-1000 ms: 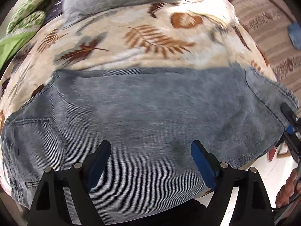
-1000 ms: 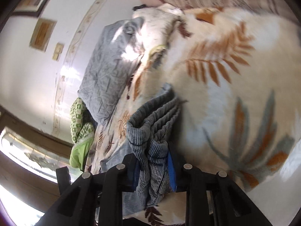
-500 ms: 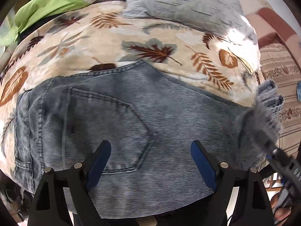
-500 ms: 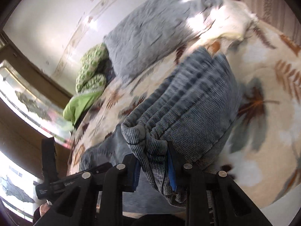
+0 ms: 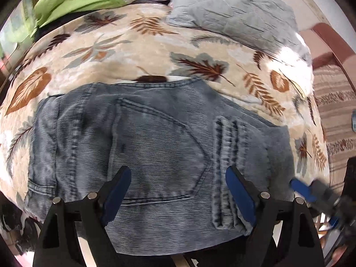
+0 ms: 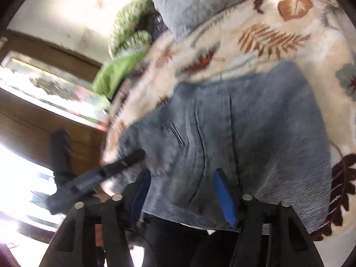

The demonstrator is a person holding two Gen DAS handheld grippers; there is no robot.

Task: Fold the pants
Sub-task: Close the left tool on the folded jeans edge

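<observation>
Lying folded across the leaf-patterned cream bed blanket (image 5: 138,51), the blue-grey corduroy pants (image 5: 155,155) have their hem end laid at three o'clock over the pocket. The right gripper (image 6: 181,193), jaws just opening, has released the cloth; the left gripper (image 5: 178,191) hovers, jaws spread and empty. Judging by this, one fold is laid; next comes gripping an end for another.

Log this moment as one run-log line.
task: fold pants | pants: folded over on blanket | left gripper: open, empty | right gripper: jaws just opened, cloth released
</observation>
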